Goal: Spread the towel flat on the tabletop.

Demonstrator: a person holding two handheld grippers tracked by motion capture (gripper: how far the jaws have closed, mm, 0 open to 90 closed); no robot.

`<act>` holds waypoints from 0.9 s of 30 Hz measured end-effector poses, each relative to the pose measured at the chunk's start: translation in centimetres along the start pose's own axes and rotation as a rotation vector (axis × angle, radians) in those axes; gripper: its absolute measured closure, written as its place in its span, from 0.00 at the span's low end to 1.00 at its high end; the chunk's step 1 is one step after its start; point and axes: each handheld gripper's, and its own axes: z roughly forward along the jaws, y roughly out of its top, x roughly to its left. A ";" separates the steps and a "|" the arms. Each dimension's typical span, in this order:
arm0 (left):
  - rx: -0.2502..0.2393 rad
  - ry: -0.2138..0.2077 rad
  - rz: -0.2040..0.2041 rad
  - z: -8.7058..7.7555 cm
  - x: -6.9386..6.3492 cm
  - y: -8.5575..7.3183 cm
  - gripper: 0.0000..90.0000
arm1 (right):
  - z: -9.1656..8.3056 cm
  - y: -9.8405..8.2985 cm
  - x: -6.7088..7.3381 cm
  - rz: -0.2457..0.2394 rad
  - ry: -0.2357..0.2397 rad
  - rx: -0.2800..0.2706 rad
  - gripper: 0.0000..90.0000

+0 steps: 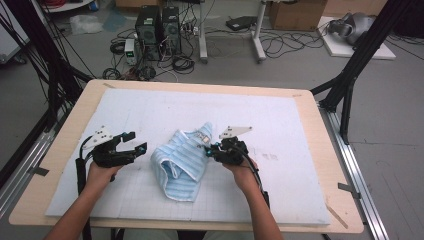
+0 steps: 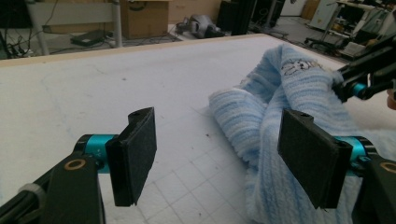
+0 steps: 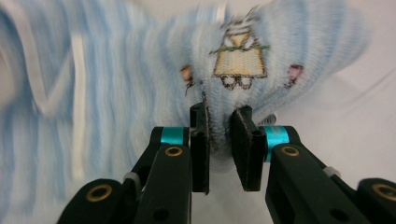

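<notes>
Right hand-held gripper pinches the blue garment at its 2 o'clock edge; left hand-held gripper waits spread at 9 o'clock; folding barely begun.

The garment is pale blue with fine white stripes, white trim and a small yellow cartoon print. A white gridded mat covers the light wooden desk.

No legible text or labels anywhere
</notes>
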 end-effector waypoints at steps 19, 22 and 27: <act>0.022 -0.023 0.010 -0.3 0.2 0.3 0.41 | 4.0 4.5 0.2 0.071 -0.078 -0.074 0.50; 0.021 -0.023 0.008 -0.3 0.1 0.3 0.40 | 2.5 3.9 -0.3 0.073 -0.114 -0.085 0.50; 0.019 -0.025 0.011 -0.3 0.0 0.3 0.40 | 0.0 0.9 -1.7 0.111 -0.204 -0.026 0.54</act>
